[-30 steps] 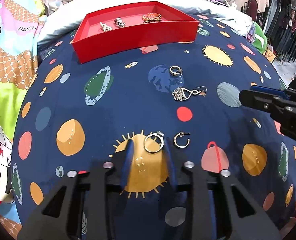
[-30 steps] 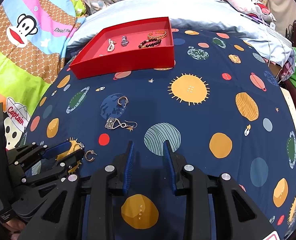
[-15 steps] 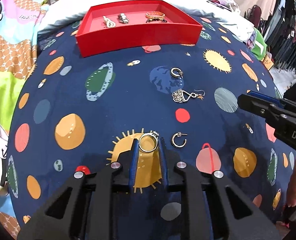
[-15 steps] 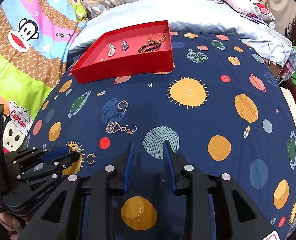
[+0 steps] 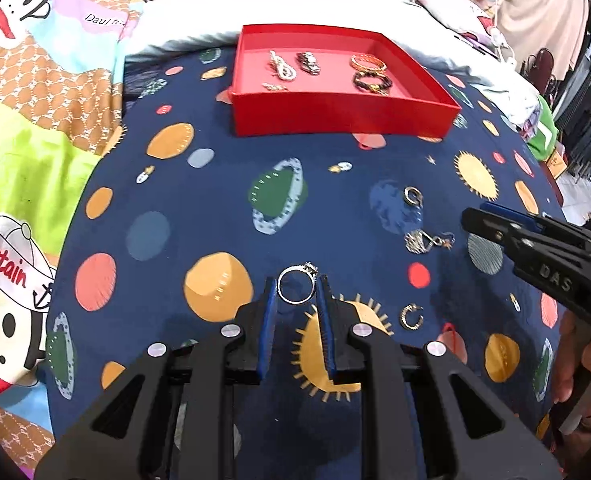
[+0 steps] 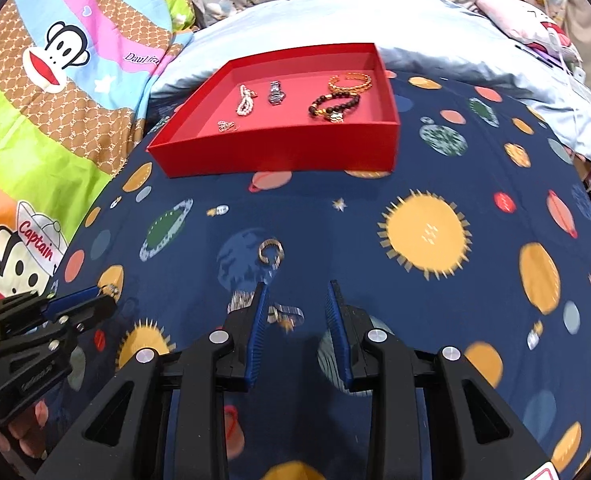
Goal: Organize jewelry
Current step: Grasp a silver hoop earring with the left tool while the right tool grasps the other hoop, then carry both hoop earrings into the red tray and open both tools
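Your left gripper [image 5: 296, 286] has just closed on the silver ring with a small stone [image 5: 297, 283], which a second ago lay flat on the yellow sun print of the navy planet-patterned bedspread [image 5: 223, 200]. Now the ring stands pinched between the blue pads, lifted clear of that sun. Your right gripper [image 6: 297, 300] has slid in over the silver dangling earring [image 6: 283, 316], which sits blurred between its narrow-set fingers with neither pad visibly touching it. The small silver hoop earring [image 6: 270, 250] lies just beyond those fingertips, and a gold hoop earring [image 5: 411, 316] rests near the bedspread's near edge, just right of your left gripper. Open cloth runs between you and the red cardboard tray [image 5: 343, 114] at the far edge. In the tray you have a pearly chain [image 6: 245, 100], a dark watch-like piece [image 6: 275, 92], a gold bangle [image 6: 349, 80], a dark beaded bracelet [image 6: 333, 104] and a small silver piece [image 6: 226, 125].
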A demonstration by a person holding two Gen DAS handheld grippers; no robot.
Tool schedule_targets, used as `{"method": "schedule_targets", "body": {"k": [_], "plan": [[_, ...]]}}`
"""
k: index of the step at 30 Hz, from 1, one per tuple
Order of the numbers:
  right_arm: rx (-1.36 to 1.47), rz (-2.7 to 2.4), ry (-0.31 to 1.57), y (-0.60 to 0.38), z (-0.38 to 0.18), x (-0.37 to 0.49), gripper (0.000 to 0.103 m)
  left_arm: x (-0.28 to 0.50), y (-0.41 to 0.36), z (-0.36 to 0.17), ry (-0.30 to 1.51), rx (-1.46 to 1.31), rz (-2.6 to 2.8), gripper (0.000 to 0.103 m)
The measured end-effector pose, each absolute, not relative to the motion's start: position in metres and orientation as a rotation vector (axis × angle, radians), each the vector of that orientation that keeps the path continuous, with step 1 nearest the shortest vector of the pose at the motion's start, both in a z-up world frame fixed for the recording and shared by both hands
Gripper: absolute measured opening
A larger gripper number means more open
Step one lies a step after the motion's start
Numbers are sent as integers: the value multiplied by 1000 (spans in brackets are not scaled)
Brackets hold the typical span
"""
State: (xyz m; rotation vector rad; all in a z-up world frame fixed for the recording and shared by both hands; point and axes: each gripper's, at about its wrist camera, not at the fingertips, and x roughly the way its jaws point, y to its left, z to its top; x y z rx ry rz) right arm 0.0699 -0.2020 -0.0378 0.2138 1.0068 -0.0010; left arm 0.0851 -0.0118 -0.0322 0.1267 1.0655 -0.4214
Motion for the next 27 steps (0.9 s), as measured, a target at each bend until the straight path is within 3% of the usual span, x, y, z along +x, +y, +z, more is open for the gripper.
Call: {"method": "schedule_targets", "body": {"k": [13, 17, 27], "plan": [[119, 46, 1057, -176, -62, 116, 29, 95, -6, -33, 1073, 98, -416, 19], [67, 33, 1052, -172, -63, 116, 17, 97, -6, -34, 1079, 91, -414, 19], [117, 21, 1027, -184, -54, 106, 16, 102, -12, -30, 1079, 81, -433, 19]]}}
